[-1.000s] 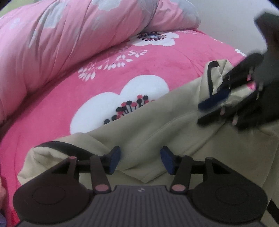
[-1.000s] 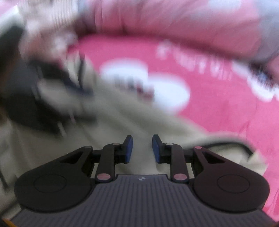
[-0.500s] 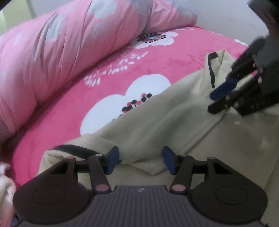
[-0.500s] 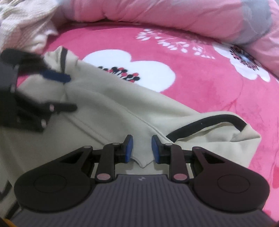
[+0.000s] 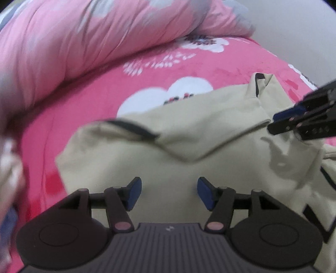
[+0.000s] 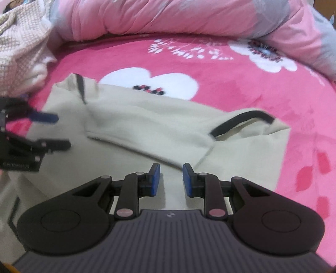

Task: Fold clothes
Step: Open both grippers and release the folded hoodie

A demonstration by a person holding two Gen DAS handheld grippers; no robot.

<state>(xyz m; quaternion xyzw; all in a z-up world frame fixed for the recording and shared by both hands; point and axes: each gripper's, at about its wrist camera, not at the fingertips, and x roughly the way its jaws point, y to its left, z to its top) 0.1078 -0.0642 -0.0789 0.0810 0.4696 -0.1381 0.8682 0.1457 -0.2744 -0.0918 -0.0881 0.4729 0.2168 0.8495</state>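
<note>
A cream shirt [image 5: 210,134] with black trim lies spread on the bed's pink flowered blanket [image 5: 100,109], its upper edge folded down over the body so that both sleeves point outward. In the left wrist view the left gripper [image 5: 167,193] hangs above the cloth with its blue pads well apart; the jaws have just been opening, and nothing sits between them. The black-edged left cuff [image 5: 130,128] lies beyond it, loose on the fabric. The right gripper [image 6: 171,179] hovers over the shirt too, its pads a narrow gap apart with only bare cloth showing below, gripping nothing. Just ahead of it and to the side lies the other cuff [image 6: 243,121], its black band curling up at the shirt's corner. Each gripper shows at the edge of the other's view, over the shirt. A rolled pink quilt [image 6: 168,19] runs along the far side of the bed, and a checked cloth [image 6: 21,46] is heaped at the left in the right wrist view.
</note>
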